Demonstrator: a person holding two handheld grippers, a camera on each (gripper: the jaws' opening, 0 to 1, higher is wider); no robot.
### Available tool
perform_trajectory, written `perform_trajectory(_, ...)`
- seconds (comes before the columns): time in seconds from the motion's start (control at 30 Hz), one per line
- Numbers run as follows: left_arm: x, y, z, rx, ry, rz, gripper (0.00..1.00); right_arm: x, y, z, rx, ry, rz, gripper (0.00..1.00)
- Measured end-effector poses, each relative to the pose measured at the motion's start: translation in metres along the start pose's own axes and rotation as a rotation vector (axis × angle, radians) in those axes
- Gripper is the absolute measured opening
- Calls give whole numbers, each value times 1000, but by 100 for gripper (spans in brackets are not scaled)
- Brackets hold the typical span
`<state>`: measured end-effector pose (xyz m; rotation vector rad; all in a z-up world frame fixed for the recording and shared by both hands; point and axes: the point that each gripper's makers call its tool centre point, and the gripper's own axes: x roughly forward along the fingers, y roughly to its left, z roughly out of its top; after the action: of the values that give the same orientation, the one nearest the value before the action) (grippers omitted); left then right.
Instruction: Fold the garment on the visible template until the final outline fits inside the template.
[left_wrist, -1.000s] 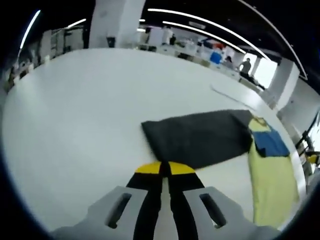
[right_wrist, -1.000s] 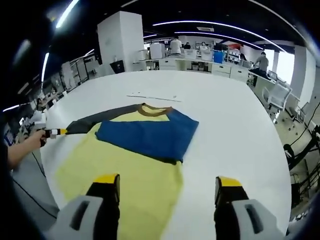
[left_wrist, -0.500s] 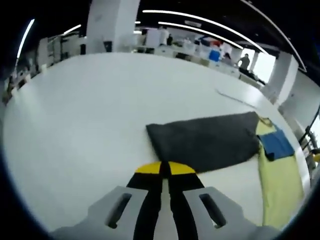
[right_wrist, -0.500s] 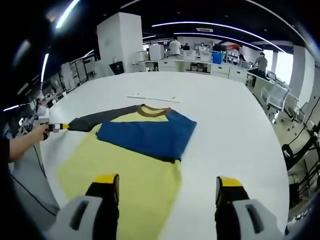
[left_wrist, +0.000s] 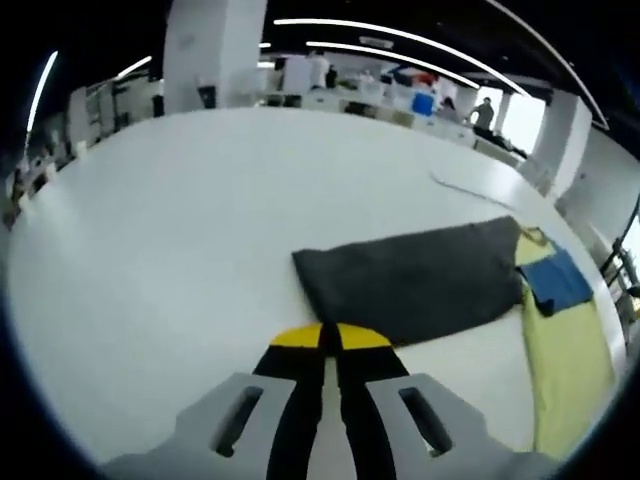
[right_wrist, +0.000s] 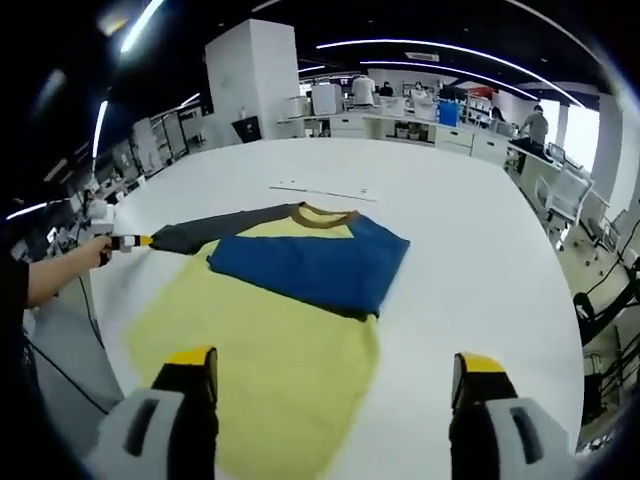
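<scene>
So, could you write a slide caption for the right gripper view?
Open right gripper hovers over yellow shirt; left gripper stretches its grey sleeve.

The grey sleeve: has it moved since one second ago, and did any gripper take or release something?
The left gripper, shut on the grey sleeve, has drawn it out straighter from the shirt. Nothing was released. The blue sleeve stays folded across the body, and the right gripper stays open above the hem.
</scene>
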<state>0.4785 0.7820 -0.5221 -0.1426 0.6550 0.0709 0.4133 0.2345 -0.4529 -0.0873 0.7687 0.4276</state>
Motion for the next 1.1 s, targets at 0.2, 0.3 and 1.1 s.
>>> perform_trajectory(0.2,-4,0,2,11,-16,-3,1,-3,8,1,-22,1,35,100)
perform_trajectory(0.3,-7,-3,4,20,-24,-5,1,-5,10,5,-37,-10,45,100)
perform_trajectory(1.1,-33,-78,81,65,-160,-181,0,-36,39,17,-110,-70,107,100)
